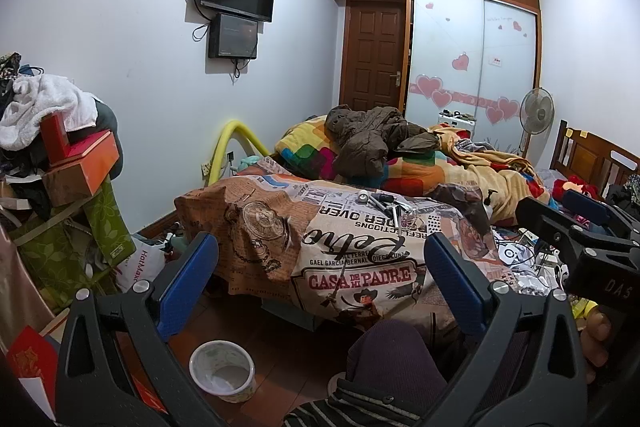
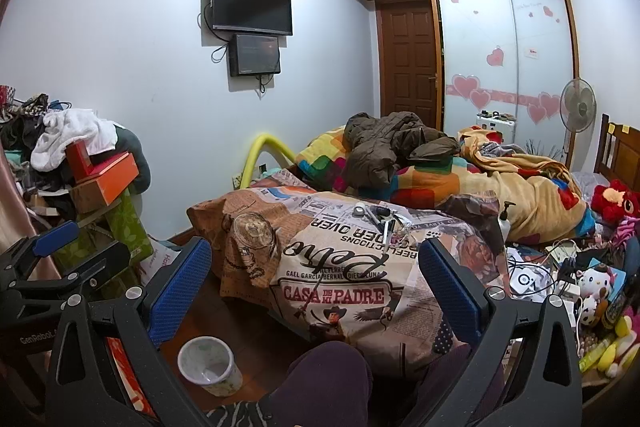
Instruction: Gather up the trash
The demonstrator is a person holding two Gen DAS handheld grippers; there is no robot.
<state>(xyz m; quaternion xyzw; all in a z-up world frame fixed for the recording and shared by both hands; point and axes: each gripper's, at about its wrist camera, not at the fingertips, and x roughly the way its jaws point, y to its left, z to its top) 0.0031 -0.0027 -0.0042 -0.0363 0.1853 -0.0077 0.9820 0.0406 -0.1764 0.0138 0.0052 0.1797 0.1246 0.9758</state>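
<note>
A small white patterned waste bin [image 1: 222, 371] stands open on the dark wood floor near my knee; it also shows in the right wrist view [image 2: 209, 366]. Small loose items [image 1: 390, 205], a white roll and metal pieces, lie on the printed cloth over the bed end [image 2: 382, 217]. My left gripper [image 1: 320, 287] is open and empty, held above the floor facing the bed. My right gripper [image 2: 314, 287] is open and empty beside it. The left gripper also shows at the left of the right wrist view [image 2: 76, 259], and the right gripper at the right edge of the left wrist view [image 1: 560, 215].
The bed [image 1: 400, 163] is heaped with a colourful quilt, a brown jacket [image 2: 396, 143] and a yellow blanket. Boxes and clothes are stacked at left [image 1: 68, 163]. Cables, plush toys and clutter lie at right [image 2: 580, 287]. A fan [image 2: 578, 111], wardrobe and door stand behind.
</note>
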